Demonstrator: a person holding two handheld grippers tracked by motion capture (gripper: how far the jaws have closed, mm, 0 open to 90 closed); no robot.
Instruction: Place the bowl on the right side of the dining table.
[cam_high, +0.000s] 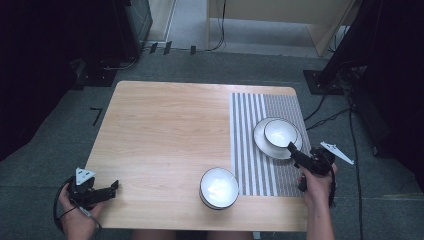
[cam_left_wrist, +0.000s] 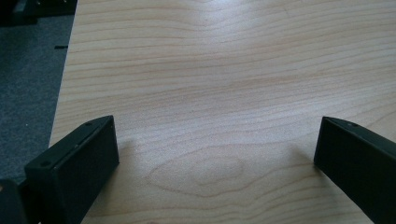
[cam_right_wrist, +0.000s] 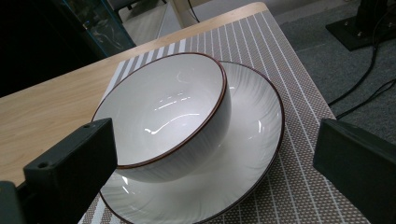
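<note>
Two tools are ours to work with, and the wooden bench (cam_high: 165, 135) under them is the biggest thing here, with a striped placemat (cam_high: 250, 145) covering its right part. On that mat, toward the far right, sits a white plate (cam_high: 264, 142) with a white bowl (cam_high: 280, 132) standing upright inside it. A second bowl (cam_high: 219, 187) rests on bare wood at the near edge, just left of the mat.

Our right tool (cam_high: 292, 148) hovers at the near rim of the plate, jaws spread wide; in the right gripper view the bowl (cam_right_wrist: 173, 116) lies between and beyond them, untouched. Our left tool (cam_high: 115, 186) waits at the near left corner, also wide open over bare wood and well apart from the dishes.

We judge this to be the reach toward the stacked bowl. Next we would need to move the right tool forward and close one jaw inside the rim and one outside.
</note>
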